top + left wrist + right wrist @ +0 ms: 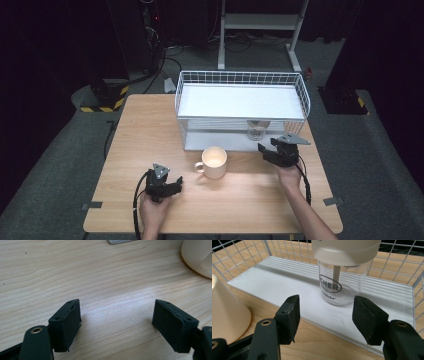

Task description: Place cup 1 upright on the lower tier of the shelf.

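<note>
The clear plastic bottle with a frosted white cap (342, 272) stands just ahead of our right claw (325, 315), on the white wire rack's lower shelf (287, 277); it reads "CHERISH". The jaws gape, apart from it. Our left claw (116, 322) is open over pale wood-grain table (100, 277), cream mug (214, 162) beside. Dark room.

Table (150, 130) brightly lit overhead, surroundings dark; gripper views sharp, mild glare
</note>
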The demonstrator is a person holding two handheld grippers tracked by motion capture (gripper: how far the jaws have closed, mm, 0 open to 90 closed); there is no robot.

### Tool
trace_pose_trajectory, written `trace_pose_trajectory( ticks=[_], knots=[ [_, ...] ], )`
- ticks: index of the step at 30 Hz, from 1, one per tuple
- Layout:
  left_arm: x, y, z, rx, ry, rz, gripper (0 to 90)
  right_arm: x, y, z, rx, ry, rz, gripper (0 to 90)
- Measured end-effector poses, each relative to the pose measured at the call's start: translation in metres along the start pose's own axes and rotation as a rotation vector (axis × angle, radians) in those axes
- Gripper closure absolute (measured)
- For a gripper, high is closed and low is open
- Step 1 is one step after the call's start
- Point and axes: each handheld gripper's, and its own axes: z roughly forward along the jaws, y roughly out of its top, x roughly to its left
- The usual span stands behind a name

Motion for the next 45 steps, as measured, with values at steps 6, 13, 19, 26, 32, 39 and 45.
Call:
trace_pose_trajectory(
  ticks=[6, 13, 19, 26, 32, 39, 45],
  knots=[
    [0.000, 0.000, 0.000, 0.000, 0.000, 0.000, 22.9, -0.002, -0.003, -0.006, -0.015, 0.005, 0.013, 37.5],
    [0.000, 0.000, 0.000, 0.000, 0.000, 0.000, 22.9, -0.005, -0.008, -0.014, -0.023, 0.005, 0.023, 36.0],
    [0.000, 0.000, 0.000, 0.000, 0.000, 0.000, 22.9, -0.007, -0.010, -0.019, -0.020, 0.006, 0.027, 35.0],
    [0.000, 0.000, 0.000, 0.000, 0.000, 0.000, 22.9, -0.008, -0.011, -0.025, -0.034, 0.009, 0.029, 34.9],
    [0.000, 0.000, 0.000, 0.000, 0.000, 0.000, 22.9, -0.008, -0.014, -0.030, -0.046, 0.009, 0.030, 34.9],
    [0.000, 0.000, 0.000, 0.000, 0.000, 0.000, 22.9, -0.008, -0.017, -0.037, -0.058, 0.010, 0.029, 34.9],
    [0.000, 0.000, 0.000, -0.003, 0.001, -0.004, 22.9, -0.011, -0.022, -0.042, -0.058, 0.010, 0.040, 34.9]
  ],
)
